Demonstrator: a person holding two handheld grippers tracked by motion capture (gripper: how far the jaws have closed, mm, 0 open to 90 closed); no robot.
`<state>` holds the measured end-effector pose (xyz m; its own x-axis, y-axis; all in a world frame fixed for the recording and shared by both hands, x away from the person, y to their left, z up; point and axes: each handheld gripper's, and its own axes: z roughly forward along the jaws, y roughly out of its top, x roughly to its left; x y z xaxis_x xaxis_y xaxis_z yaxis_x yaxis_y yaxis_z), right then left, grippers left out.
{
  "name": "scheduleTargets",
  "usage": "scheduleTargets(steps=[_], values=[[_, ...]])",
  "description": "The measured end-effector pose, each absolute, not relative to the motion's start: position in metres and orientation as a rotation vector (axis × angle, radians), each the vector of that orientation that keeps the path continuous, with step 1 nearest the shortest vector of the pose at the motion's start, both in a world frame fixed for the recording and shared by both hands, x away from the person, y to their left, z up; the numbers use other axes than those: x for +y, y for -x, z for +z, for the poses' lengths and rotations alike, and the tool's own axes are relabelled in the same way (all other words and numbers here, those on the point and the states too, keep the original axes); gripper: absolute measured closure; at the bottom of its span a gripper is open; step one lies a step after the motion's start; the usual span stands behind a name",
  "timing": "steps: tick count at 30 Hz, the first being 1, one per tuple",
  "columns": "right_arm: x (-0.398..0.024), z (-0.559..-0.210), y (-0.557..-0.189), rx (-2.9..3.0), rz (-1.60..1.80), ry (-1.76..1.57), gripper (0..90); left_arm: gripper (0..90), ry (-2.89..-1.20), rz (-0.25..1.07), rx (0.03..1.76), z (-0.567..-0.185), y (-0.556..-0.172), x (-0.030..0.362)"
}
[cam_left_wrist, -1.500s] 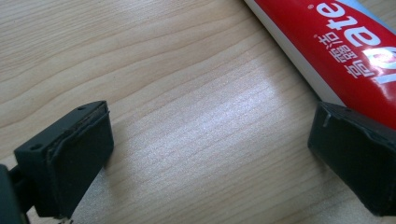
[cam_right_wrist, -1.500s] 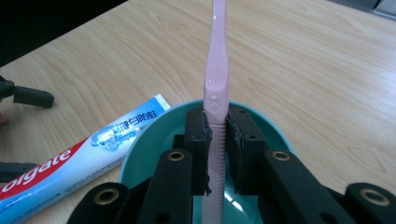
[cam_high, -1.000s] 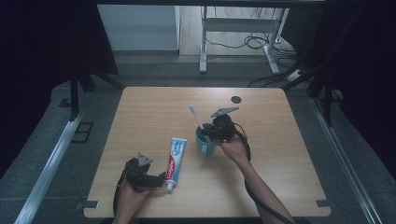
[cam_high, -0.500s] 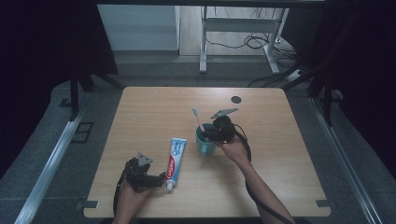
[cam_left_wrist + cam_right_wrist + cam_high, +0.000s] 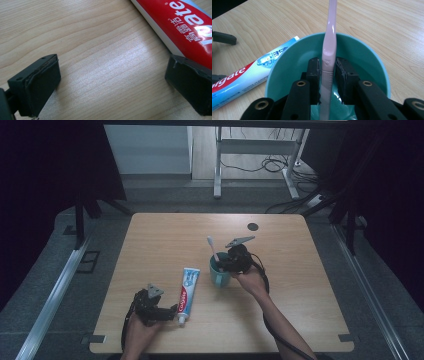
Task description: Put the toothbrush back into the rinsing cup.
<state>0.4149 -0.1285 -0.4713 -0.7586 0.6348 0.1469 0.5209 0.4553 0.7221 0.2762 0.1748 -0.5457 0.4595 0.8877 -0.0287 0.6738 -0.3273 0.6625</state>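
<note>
A pink toothbrush [image 5: 329, 50] stands upright in a teal cup [image 5: 372, 52] near the table's middle [image 5: 218, 276], head up [image 5: 210, 240]. My right gripper [image 5: 327, 72] reaches into the cup with the handle between its jaws. The jaws have just been opening, and the pads [image 5: 314, 72] stand a hair off the handle. A red, white and blue toothpaste tube [image 5: 187, 287] lies flat left of the cup. At the front left my left gripper [image 5: 167, 312] stands open over bare wood [image 5: 112, 85], with one jaw at the edge of the tube [image 5: 185, 25].
A small black disc [image 5: 253, 226] is set in the wooden table [image 5: 165, 235] at the back right. Behind the table stand a desk frame and loose cables [image 5: 260, 165] on the floor. Dark curtains hang on both sides.
The toothbrush head has dropped slightly and shifted a little to the right. Both hands have kept their places.
</note>
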Motion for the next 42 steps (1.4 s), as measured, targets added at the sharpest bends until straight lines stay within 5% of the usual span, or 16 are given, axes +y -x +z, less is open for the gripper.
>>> scheduleTargets(steps=[42], values=[[-0.138, -0.433, -0.395, 2.533, 1.200, -0.904, 35.6, 0.2, -2.103, 0.457, 1.296, -0.546, -0.276, 0.175]])
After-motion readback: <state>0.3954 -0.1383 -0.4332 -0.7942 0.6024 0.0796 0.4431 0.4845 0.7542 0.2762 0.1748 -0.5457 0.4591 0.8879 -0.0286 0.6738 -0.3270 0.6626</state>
